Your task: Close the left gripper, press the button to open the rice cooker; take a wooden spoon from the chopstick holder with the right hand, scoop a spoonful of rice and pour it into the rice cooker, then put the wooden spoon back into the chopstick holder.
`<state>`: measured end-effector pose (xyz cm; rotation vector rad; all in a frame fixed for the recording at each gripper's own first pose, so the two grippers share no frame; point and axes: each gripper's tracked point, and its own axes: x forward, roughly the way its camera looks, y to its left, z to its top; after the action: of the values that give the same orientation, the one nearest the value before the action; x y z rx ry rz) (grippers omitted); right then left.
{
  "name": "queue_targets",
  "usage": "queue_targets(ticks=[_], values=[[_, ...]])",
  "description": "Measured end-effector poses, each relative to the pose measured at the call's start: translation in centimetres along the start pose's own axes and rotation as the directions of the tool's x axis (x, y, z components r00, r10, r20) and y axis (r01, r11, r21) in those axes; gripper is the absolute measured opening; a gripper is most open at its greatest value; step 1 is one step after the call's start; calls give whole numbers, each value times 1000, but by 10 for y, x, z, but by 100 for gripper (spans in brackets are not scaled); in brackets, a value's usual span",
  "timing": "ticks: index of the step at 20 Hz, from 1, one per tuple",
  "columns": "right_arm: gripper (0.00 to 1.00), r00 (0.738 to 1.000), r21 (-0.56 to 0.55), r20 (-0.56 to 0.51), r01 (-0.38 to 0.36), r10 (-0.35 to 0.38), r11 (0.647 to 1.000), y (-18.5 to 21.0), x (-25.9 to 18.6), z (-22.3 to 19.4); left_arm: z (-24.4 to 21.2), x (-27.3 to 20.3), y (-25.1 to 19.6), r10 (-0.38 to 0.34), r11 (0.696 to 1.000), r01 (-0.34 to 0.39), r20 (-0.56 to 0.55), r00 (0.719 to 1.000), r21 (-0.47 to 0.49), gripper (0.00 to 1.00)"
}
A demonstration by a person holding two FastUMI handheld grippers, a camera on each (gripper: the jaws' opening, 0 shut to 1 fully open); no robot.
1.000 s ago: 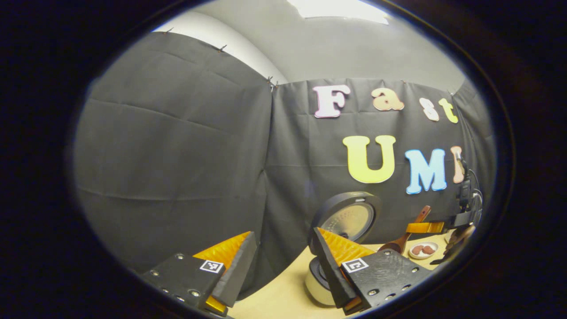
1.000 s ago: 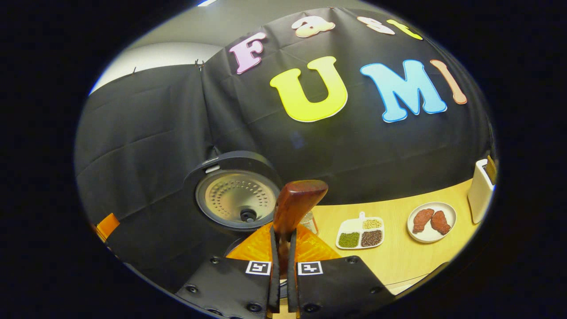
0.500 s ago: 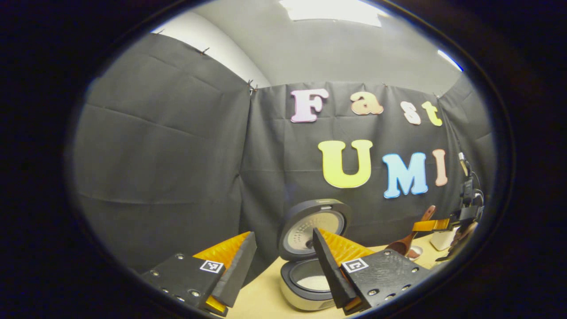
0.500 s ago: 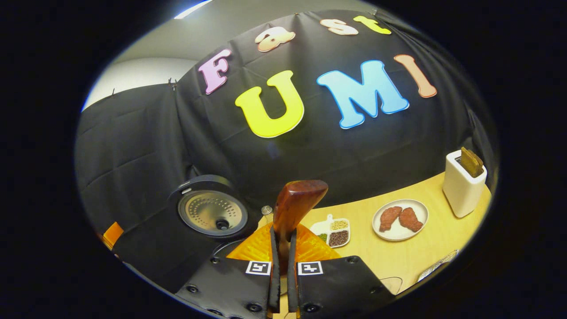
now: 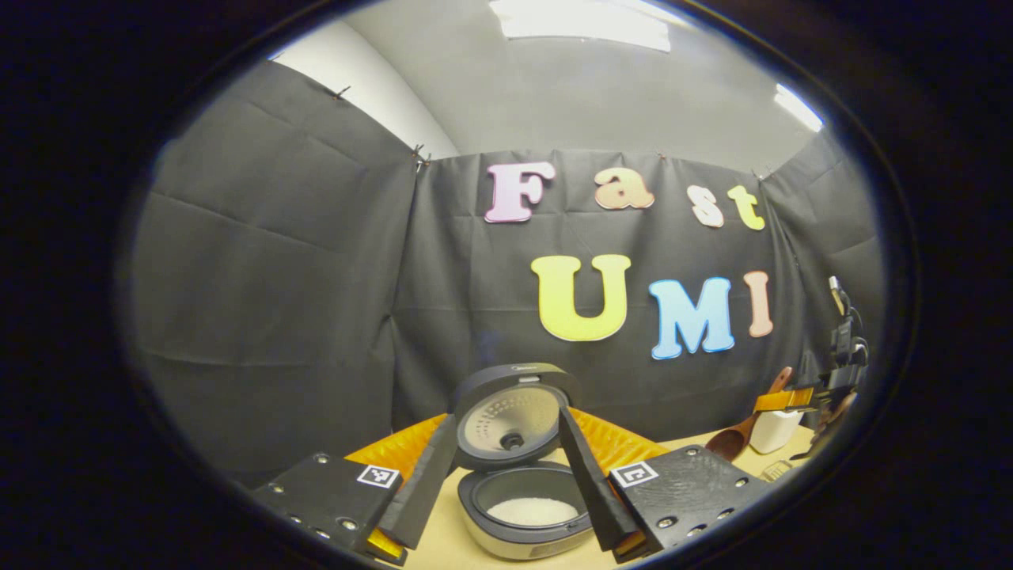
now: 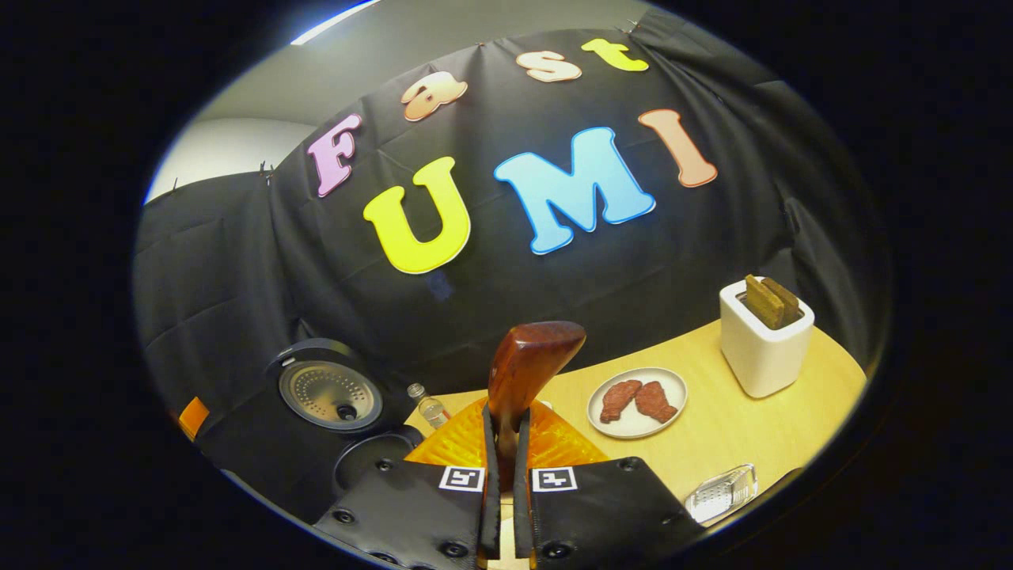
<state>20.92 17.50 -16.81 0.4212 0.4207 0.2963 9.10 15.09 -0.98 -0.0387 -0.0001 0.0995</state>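
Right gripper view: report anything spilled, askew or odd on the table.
Nothing stands out. The rice cooker stands open, the plate of meat and the white holder sit upright on the table, and the right gripper grips the wooden spoon.

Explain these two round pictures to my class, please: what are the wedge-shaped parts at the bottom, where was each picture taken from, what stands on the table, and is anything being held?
No robot arm here: a person holds a two-finger gripper in each hand, and a fisheye camera rides on each, looking along its fingers.

In the left gripper view, the left gripper is open and holds nothing. Between its fingers stands the rice cooker, lid up, white rice inside. Far right, the other gripper carries the wooden spoon.

In the right gripper view, the right gripper is shut on the wooden spoon's handle, which sticks up between the fingers. On the wooden table stand a plate of two brown meat-like pieces, a white chopstick holder with brown sticks in it, a small bottle and the open cooker at the left.
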Motion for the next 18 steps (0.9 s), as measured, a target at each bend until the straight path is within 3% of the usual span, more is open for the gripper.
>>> queue_targets(ticks=[18], values=[[8, 968, -13, 18, 252, -252, 968, -141, -75, 2, 7, -6, -90, -108, 994, 108, 0, 994, -15, 81]])
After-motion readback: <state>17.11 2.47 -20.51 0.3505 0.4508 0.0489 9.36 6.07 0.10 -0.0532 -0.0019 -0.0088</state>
